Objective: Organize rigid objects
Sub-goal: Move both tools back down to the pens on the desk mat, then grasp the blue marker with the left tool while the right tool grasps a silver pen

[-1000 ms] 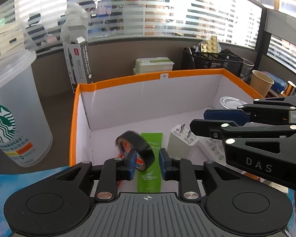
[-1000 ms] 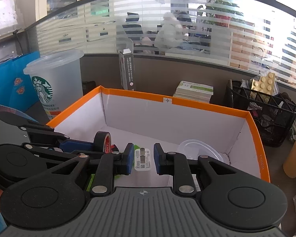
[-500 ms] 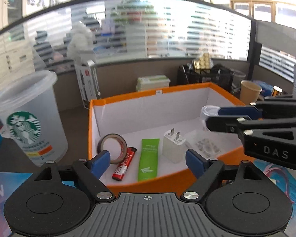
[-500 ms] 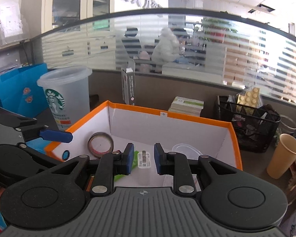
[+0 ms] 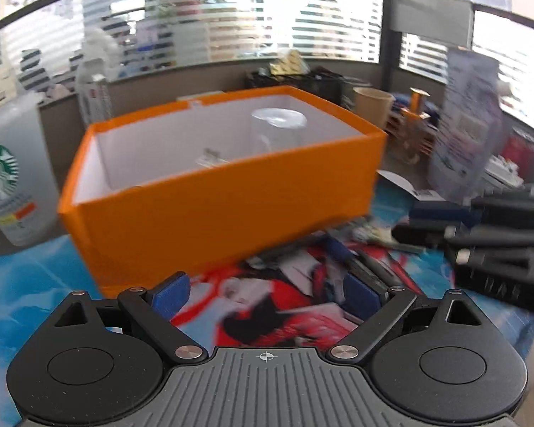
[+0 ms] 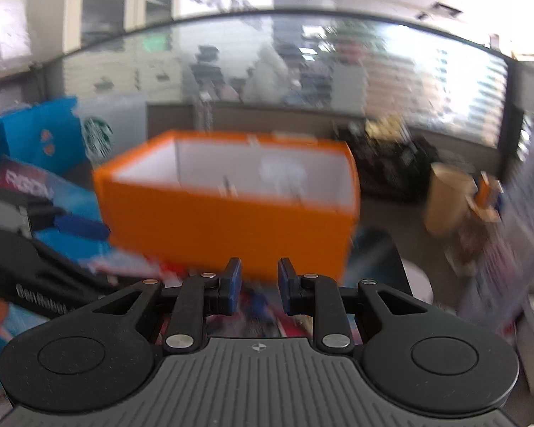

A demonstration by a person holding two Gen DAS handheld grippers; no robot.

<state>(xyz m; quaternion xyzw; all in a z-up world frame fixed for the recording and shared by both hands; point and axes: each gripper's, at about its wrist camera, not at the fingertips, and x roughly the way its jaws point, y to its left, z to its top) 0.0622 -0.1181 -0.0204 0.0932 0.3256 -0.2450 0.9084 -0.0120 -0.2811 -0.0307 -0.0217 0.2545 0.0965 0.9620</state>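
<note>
An orange box (image 5: pixel 228 210) with a white inside stands on the table, seen from outside in both views (image 6: pixel 231 224). A clear plastic lid (image 5: pixel 279 119) and the prongs of a white charger (image 5: pixel 210 156) show over its rim. My left gripper (image 5: pixel 265 293) is open wide and empty, low in front of the box. My right gripper (image 6: pixel 258 286) has its jaws a narrow gap apart with nothing between them, in front of the box. It also shows at the right of the left wrist view (image 5: pixel 480 238). Both views are blurred.
A Starbucks cup (image 5: pixel 3 181) stands left of the box. A colourful printed mat (image 5: pixel 267 306) covers the table in front. A paper cup (image 6: pixel 448 199), a black mesh basket (image 6: pixel 391 156) and small clutter are at the right. A blue bag (image 6: pixel 35 138) is at the left.
Both grippers have pulled back and down out of the box. The left one let go of the tape roll, which stayed in the box, and opened wide. The right one stayed nearly closed.
</note>
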